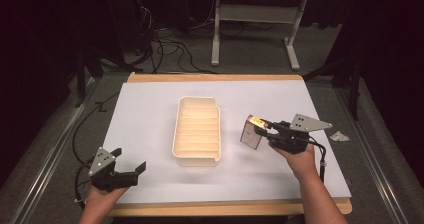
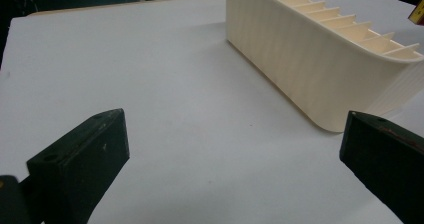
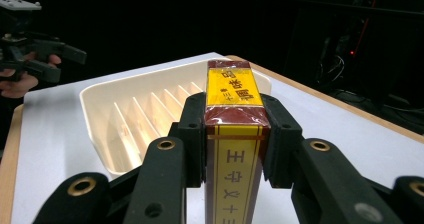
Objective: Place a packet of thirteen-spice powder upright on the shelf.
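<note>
**Box in the jaws, tray next**

Lower left of the high view, our left gripper (image 1: 131, 171) sits released and idle with nothing in it, probably just keeping clear. Centre frame is the slotted tray (image 1: 181, 149). Right of it, our right gripper (image 1: 265, 130) is clenched on the box (image 1: 250, 134), held upright by its narrow sides, likely so it drops edge-first into a slot. The box pokes out past the jaw tips, just beside the tray.

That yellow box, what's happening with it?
A person holds a hand-held gripper in each hand. The right hand-held gripper is clamped on the yellow and red box, holding it off the table just to the right of the cream slotted tray. The tray's slots look empty. The left hand-held gripper is open, near the table's front left corner.
</note>
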{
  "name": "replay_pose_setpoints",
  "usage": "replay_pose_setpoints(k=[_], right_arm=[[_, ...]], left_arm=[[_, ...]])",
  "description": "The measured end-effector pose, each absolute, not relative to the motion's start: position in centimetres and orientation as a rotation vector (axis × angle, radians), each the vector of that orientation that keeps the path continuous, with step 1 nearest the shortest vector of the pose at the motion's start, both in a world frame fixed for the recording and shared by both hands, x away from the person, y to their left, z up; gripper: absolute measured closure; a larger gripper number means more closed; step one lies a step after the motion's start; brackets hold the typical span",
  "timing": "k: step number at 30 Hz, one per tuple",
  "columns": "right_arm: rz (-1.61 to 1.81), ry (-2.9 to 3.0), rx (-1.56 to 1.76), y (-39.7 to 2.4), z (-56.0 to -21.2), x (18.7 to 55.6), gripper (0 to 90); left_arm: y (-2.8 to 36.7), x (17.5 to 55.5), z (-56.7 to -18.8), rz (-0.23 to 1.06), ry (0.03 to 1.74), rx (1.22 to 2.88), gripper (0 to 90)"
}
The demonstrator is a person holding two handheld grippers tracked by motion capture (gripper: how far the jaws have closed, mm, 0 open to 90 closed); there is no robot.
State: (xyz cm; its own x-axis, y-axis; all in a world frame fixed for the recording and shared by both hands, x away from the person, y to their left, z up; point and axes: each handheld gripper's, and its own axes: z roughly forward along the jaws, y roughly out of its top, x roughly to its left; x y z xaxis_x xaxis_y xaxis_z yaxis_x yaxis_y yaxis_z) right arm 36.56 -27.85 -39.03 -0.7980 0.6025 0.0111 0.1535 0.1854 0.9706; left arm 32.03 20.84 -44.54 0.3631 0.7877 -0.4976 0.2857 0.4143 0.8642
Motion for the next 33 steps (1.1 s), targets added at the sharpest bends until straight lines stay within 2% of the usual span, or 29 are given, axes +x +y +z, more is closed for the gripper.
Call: replay_pose_setpoints(k=[13,33], right_arm=[[1.719,2.103,0.649,-27.1,-38.2,36.6,68.8],[1.787,2.172,0.509,-23.5,-37.0,37.5,68.9]], left_arm=[[21.1,31.9,-44.4,0.439,1.206,1.136,0.0],[21.4,31.5,-44.6,0.447,1.218,1.131,0.0]])
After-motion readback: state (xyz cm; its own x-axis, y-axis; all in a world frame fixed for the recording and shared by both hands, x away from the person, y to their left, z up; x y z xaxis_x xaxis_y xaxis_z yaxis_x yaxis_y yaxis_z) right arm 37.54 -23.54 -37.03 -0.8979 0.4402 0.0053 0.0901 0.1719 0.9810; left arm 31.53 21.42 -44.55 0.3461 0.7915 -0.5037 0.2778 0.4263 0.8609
